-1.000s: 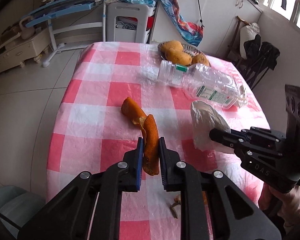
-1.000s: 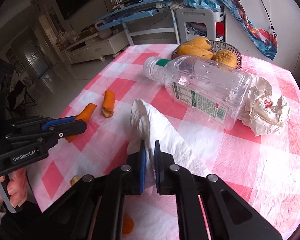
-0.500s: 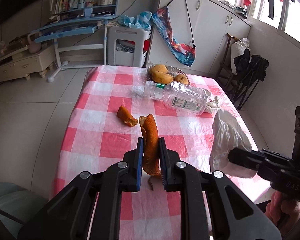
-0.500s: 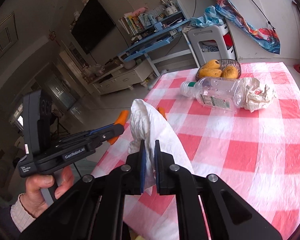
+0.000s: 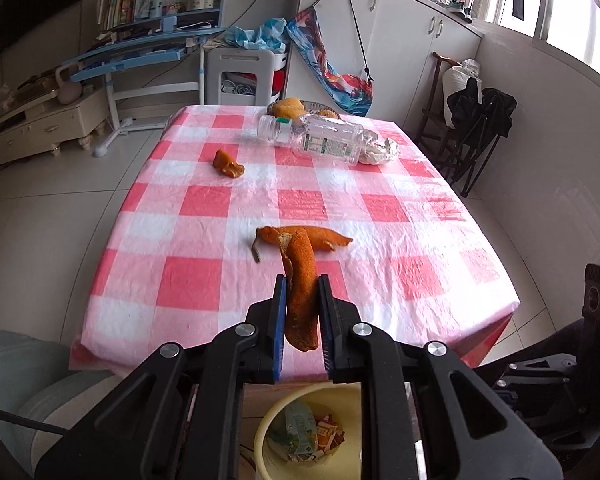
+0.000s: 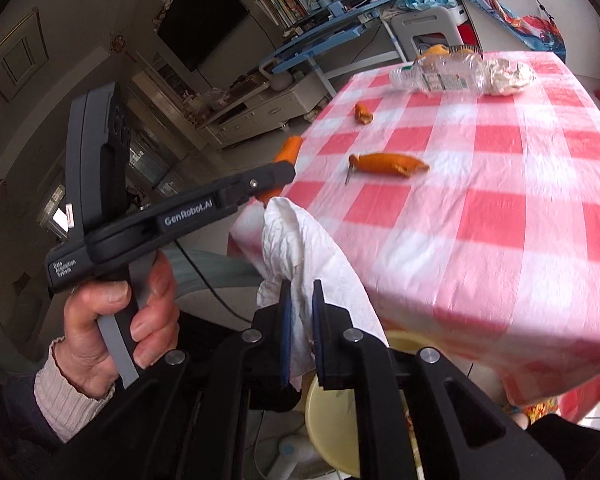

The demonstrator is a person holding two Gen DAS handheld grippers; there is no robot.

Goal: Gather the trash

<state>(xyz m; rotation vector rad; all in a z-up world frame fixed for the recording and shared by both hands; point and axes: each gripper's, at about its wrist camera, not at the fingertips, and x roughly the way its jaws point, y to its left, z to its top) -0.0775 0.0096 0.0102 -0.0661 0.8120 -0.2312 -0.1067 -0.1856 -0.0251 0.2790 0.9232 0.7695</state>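
Both loads hang right above the yellow bin (image 5: 300, 428)! The left gripper (image 5: 303, 312) clamps an orange peel (image 5: 300, 280), the right gripper (image 6: 299, 332) pinches a white tissue (image 6: 312, 248). On the surface (image 5: 380, 240): two peels, a plastic bottle (image 5: 316, 140), crumpled paper (image 5: 380, 150).

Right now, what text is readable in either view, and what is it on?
"GenRobot.AI": side of the left gripper's arm.
"Data Acquisition System": its body, near the handle; small, barely legible.
Bottle label: printed, too small to read.
Wrappers in the yellow bin: unreadable.
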